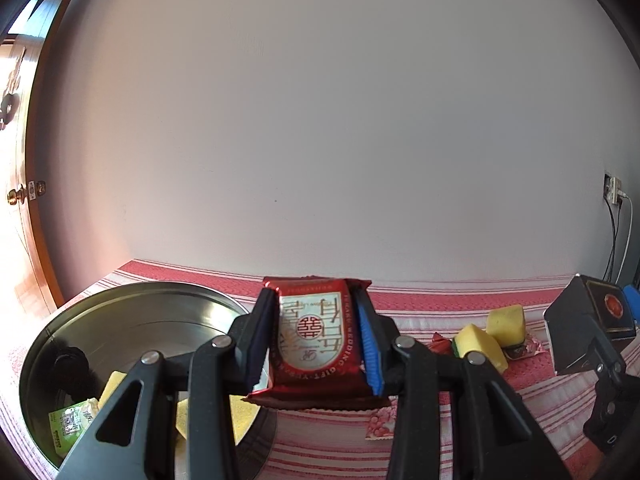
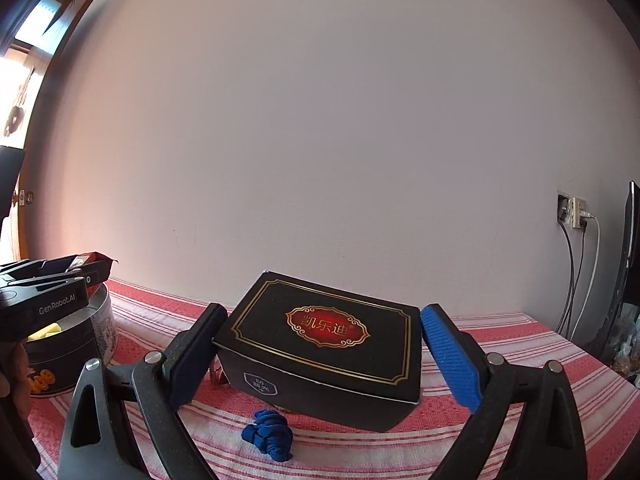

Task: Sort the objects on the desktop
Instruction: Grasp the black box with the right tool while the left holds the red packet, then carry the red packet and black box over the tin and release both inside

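Your left gripper [image 1: 316, 340] is raised above the table [image 1: 460, 412], level, aimed at the wall, fingers [image 1: 370, 344] clamped on the red snack packet [image 1: 312, 336]. Packet sits flat between the pads, long axis running 6 to 12 along the fingers, print upside down, far edge sticking out past the fingertips. Round metal tin [image 1: 132, 312] lies at 8 o'clock below the gripper, yellow pieces and a green packet inside. Two yellow sponge blocks [image 1: 496, 332] sit at 3 o'clock on the striped cloth, small red wrappers beside them.

Your right gripper [image 2: 316, 352] is low over the table, fingers [image 2: 452, 356] spread wide around the black gift box [image 2: 320, 352]. Left pad looks to touch the box's left end; right pad stands just off the right end, so not gripping. Box long axis runs 9 to 3 across the fingers, lid up, tilted slightly. Blue cloth ball [image 2: 270, 434] at 6 o'clock, just in front of the box.
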Available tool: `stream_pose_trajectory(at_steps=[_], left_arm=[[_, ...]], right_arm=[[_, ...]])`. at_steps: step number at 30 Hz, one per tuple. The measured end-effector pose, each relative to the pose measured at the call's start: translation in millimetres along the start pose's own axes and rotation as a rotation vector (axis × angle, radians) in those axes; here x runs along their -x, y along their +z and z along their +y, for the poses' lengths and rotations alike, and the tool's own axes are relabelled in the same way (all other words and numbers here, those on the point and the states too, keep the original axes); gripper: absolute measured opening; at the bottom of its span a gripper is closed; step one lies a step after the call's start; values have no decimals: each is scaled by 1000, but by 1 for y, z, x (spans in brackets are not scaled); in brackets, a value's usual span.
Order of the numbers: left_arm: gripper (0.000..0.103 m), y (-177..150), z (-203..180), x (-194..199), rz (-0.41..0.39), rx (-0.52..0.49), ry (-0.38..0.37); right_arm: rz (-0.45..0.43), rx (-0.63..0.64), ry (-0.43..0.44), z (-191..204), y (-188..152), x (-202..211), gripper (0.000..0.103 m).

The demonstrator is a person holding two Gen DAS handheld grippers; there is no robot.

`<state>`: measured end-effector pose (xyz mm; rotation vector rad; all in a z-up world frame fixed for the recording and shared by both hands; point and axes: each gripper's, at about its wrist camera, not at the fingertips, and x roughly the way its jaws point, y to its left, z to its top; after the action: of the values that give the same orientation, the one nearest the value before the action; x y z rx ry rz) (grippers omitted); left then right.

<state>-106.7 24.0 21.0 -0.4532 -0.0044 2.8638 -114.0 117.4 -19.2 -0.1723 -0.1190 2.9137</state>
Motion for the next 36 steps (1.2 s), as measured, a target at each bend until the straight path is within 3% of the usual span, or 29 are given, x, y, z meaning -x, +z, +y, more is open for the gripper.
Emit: stream_pose_trajectory(at_steps=[5,13,21,27,36], left_arm=[[39,3,18,3,-12,27,6],[39,5,71,9,-19,108,78],[39,8,127,10,-21,212,240],[39,2,162,4,19,290,357],[39,-7,178,-6,91,299,455]], right_arm=[[12,54,37,30,2,-1,99],[22,-2,137,71,17,-12,99],[-12,-18,245,136,36,-24,99],[-2,-46,309,172,46,-39,99],[72,-53,330,191,39,-42,99]])
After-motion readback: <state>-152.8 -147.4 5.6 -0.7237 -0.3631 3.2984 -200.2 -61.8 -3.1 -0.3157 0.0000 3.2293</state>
